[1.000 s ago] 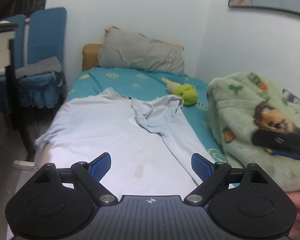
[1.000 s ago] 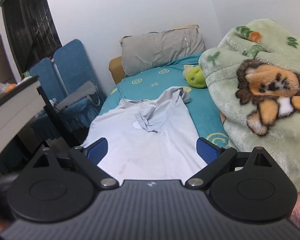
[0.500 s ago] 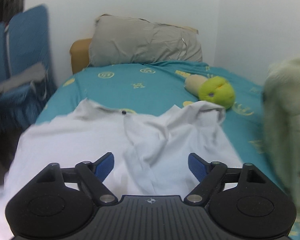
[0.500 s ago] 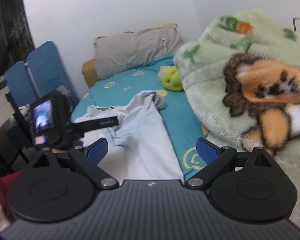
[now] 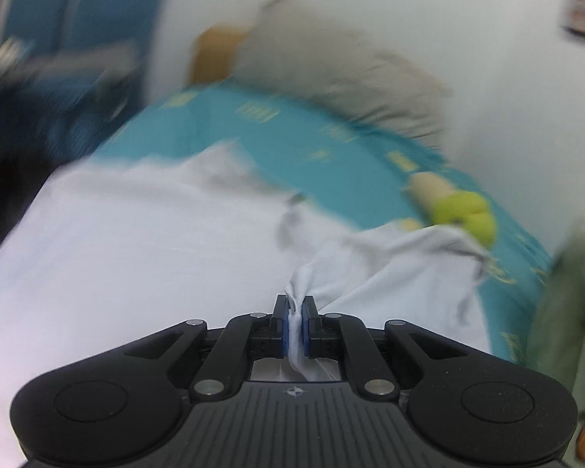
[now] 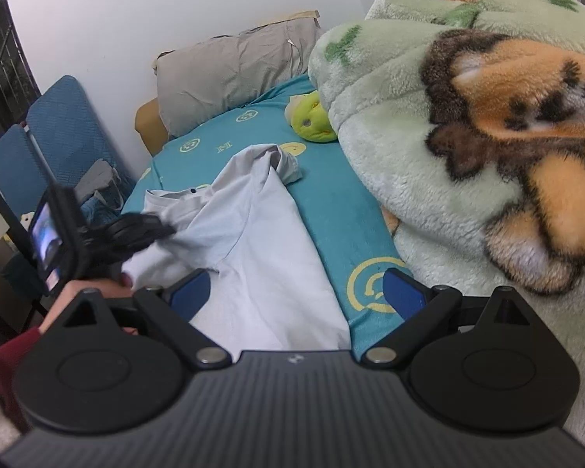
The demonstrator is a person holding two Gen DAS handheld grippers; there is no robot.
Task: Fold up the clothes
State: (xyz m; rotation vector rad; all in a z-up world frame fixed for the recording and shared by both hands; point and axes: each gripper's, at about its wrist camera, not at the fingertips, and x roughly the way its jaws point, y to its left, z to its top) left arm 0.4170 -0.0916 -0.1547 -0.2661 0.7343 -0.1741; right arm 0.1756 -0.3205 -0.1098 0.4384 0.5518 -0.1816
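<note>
the left hand-held gripper (image 5: 295,325) is clamped tight on a bunched pinch of the pale shirt (image 5: 144,249), with cloth squeezed between its blue pads; this view is smeared by motion. seen from the right wrist, that same tool sits at the shirt's left side, on a loose fold near the collar. the shirt lies on the teal bed (image 6: 331,210), between the bed's left edge and the green fleece blanket (image 6: 429,156). its long axis runs along the bed, collar pointing toward the grey pillow (image 6: 234,66), hem toward the cameras. the right hand-held gripper (image 6: 297,294) hangs over the hem's right part, jaws wide apart and empty.

judging by this, folding has barely begun: one grab is made, no neat fold lies flat, and the whole garment remains to be folded.
</note>
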